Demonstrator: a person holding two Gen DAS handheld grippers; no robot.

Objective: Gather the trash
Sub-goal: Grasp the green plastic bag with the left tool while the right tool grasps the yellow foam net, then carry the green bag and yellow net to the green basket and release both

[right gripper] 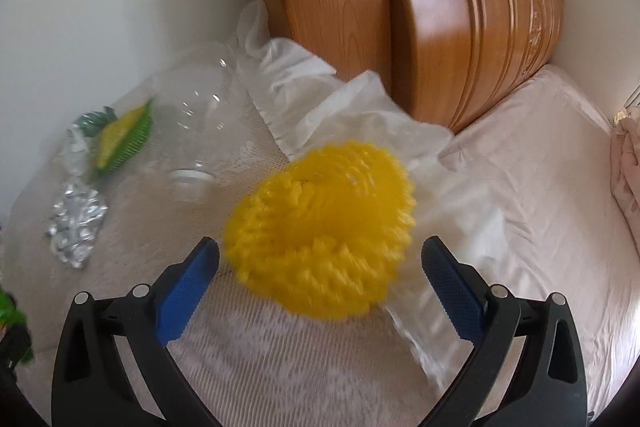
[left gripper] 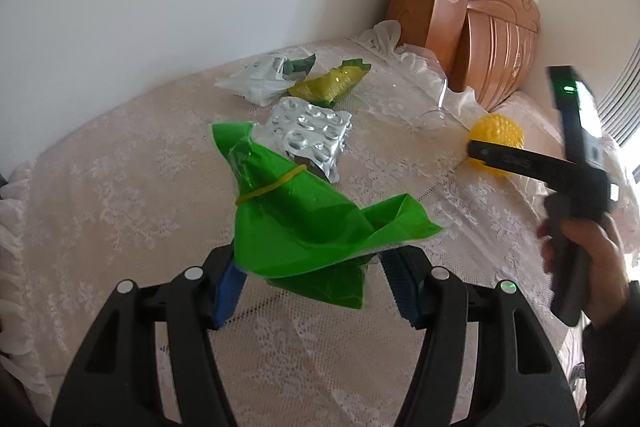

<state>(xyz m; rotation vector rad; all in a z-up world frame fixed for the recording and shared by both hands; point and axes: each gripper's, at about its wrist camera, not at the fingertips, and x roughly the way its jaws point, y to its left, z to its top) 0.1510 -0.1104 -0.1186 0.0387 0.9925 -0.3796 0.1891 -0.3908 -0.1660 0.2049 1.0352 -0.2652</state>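
While bottle (right gripper: 192, 131) lies near, yellow ball (right gripper: 320, 231) fronts headboard (right gripper: 460, 27).

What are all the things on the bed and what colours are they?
Green bag: one, bright green with a yellow rubber band round it, held in the left claw.
Foil sheet: one, silver and bumpy, on the lace cover behind the green bag.
Yellow-green wrapper: one, near the wall.
Clear plastic bag: one, whitish, beside that wrapper.
Clear bottle: one, see-through with a white cap, lying on its side.
Yellow ball: one, knobbly, on the cover in front of the right claw.
Headboard: one, brown wood, in the corner.
Lace cover: one, pale pink.
Claws: two, black with blue pads; the right one is open.
Hand: one, holding the right claw's handle.
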